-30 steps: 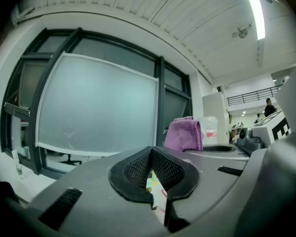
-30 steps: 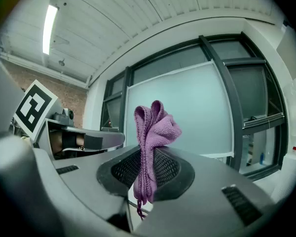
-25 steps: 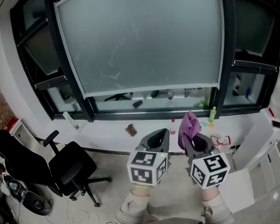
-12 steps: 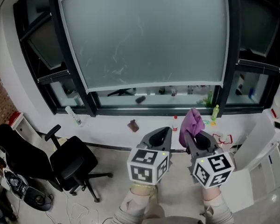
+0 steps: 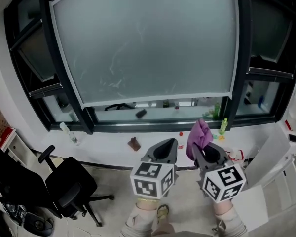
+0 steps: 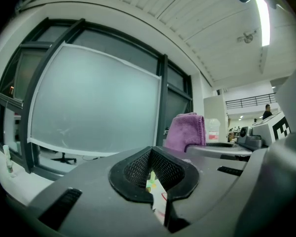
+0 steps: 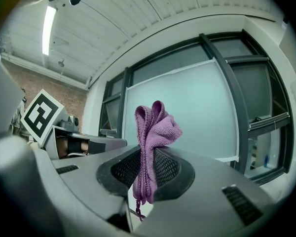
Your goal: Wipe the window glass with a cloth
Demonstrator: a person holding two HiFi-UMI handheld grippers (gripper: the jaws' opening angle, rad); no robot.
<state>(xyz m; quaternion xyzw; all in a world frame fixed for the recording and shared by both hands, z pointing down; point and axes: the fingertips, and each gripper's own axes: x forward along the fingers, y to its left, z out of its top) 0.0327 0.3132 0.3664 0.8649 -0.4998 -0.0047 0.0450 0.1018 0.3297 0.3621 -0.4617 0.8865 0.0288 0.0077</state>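
Jaws of R gripper (image 7: 144,176) pinched on purple cloth (image 7: 156,125), which bunches upright above them. L gripper (image 6: 155,179) jaws together, empty. Cloth looks soft, light, floppy; best gripped mid-fold w/ wad protruding. Window glass (image 5: 148,43) ahead, well apart.

This looks like an office or lab workroom. A black swivel office chair on castors (image 5: 64,186) stands on a pale floor with loose cables (image 5: 84,228) beside it. A large frosted glass pane (image 5: 143,43) sits in tall black window frames (image 5: 241,58) above a long white windowsill (image 5: 103,149) that carries small plastic bottles (image 5: 224,125). White cabinets (image 5: 271,157) stand at the right. Overhead, a white slatted ceiling (image 6: 197,14) carries a long tube lamp (image 6: 261,16), and one wall is red brick (image 7: 44,90).
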